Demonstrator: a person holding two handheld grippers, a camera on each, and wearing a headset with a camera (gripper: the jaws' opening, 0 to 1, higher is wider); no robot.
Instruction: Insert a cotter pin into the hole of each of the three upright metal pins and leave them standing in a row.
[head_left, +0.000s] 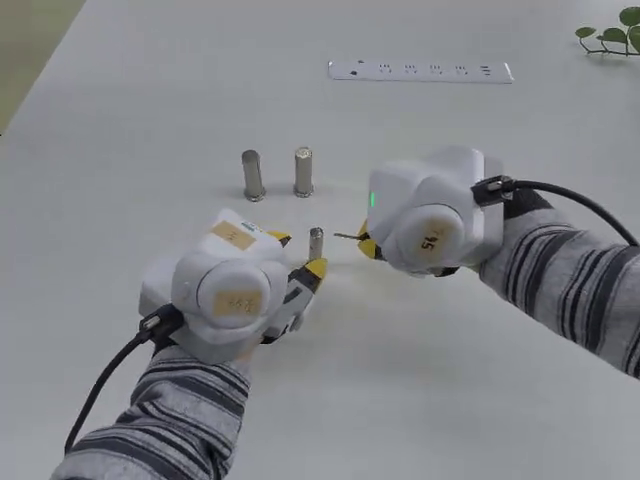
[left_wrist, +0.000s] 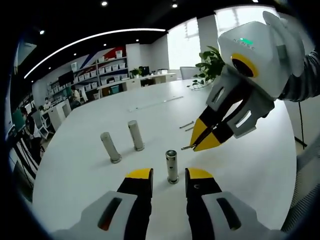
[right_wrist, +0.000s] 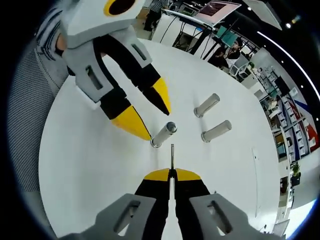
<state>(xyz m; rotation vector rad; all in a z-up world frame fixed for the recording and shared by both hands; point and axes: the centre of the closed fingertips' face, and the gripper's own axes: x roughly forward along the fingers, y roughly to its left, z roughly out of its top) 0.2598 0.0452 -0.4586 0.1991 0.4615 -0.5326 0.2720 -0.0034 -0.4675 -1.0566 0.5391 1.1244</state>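
You're on the insertion step. Your right tongs (head_left: 366, 243) pinch a cotter pin (head_left: 348, 237), tip just short of the near metal pin (head_left: 316, 243). That pin stands on the table (head_left: 150, 120) between the wide-spread jaws of your left tongs (head_left: 298, 253). Next, I'd steady it and find the hole, which is too small to see. The right gripper view shows the cotter pin's line of aim; the head view shows the two back pins (head_left: 253, 175) upright.

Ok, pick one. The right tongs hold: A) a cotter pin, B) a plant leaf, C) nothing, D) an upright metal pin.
A: the right tongs are shut on a thin cotter pin, its tip aimed at the nearest metal pin.
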